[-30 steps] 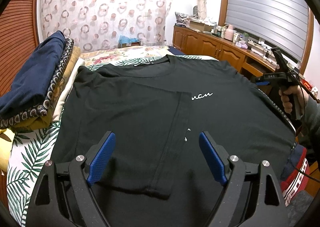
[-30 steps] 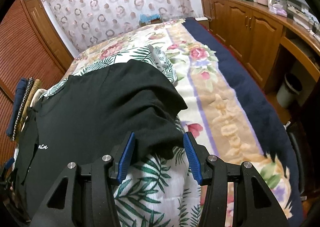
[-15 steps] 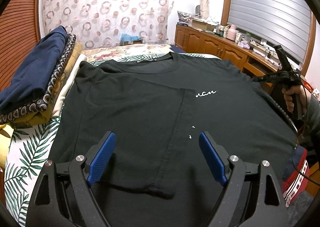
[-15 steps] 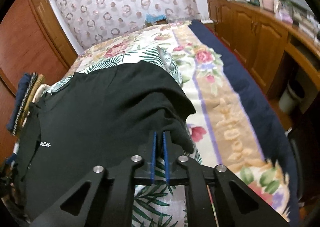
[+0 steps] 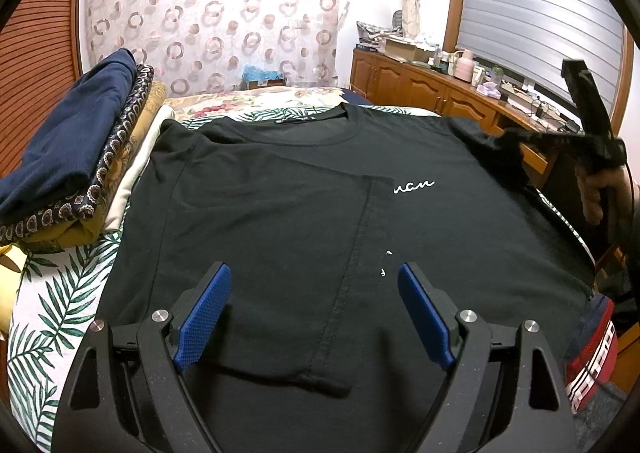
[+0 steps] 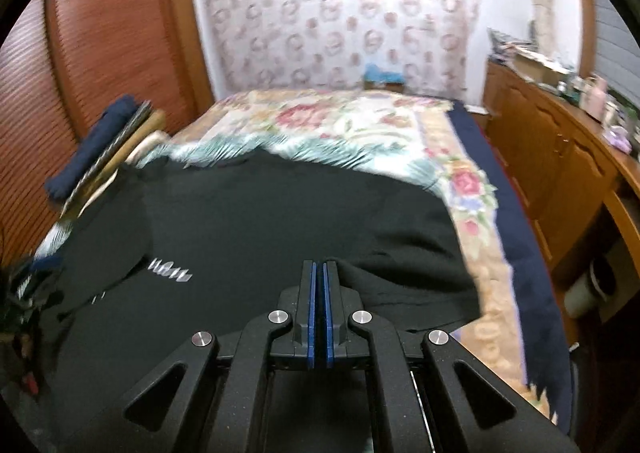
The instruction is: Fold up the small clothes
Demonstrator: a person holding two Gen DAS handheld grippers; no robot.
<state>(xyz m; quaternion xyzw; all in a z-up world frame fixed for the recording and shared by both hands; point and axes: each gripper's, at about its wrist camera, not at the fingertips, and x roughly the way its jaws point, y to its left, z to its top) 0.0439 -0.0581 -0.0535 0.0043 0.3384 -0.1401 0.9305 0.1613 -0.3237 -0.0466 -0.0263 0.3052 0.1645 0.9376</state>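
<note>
A black T-shirt (image 5: 280, 213) lies flat across the near end of a bed (image 6: 360, 125), its left side folded inward. The left gripper (image 5: 314, 309) hovers over the near hem, blue ribbed pads spread wide, holding nothing. The right gripper (image 6: 319, 293), pads pressed together, pinches the shirt's right sleeve, lifted off the bed's right edge. Only the right wrist view shows open floral quilt beyond. Folded clothes (image 5: 68, 157) are stacked along the left edge.

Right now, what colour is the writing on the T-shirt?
White, on the black T-shirt; the writing shows best in the left wrist view.
</note>
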